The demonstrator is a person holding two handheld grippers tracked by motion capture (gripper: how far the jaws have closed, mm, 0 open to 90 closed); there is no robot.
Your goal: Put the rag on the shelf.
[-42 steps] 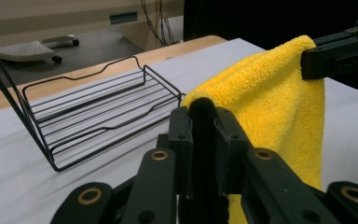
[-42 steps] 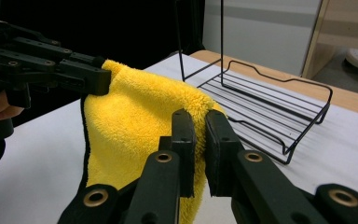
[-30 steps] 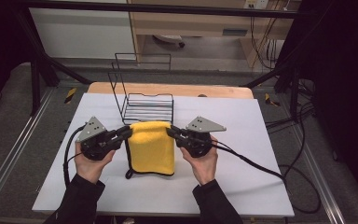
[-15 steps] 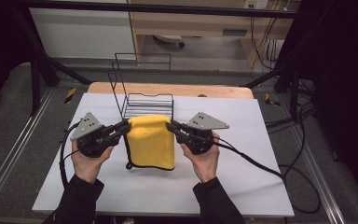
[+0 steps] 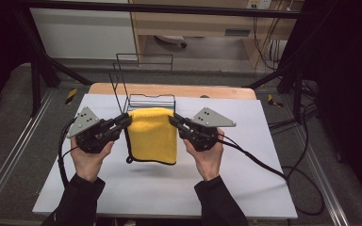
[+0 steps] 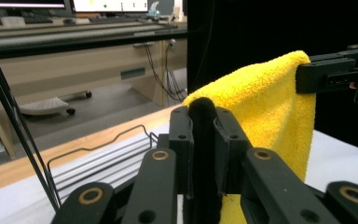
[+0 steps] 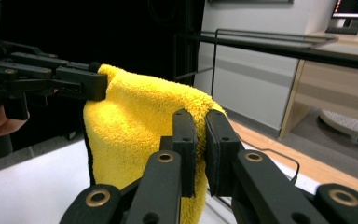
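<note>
Black wire rack [image 5: 139, 82], white table [image 5: 264, 155]

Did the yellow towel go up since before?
Yes. The yellow towel has risen: its bottom edge now hangs clear above the table, top nearer the wire rack.

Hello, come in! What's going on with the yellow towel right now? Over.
Left gripper, right gripper: both shut on yellow towel. Towel hanging clear of table. Wire rack just behind.

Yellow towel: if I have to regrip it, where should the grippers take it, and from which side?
Grip the towel at the two ends of its top fold, left gripper from the left and right gripper from the right, as they are now. It hangs folded over, off the table, so the fold edge is taut and the thickest part to pinch.
</note>
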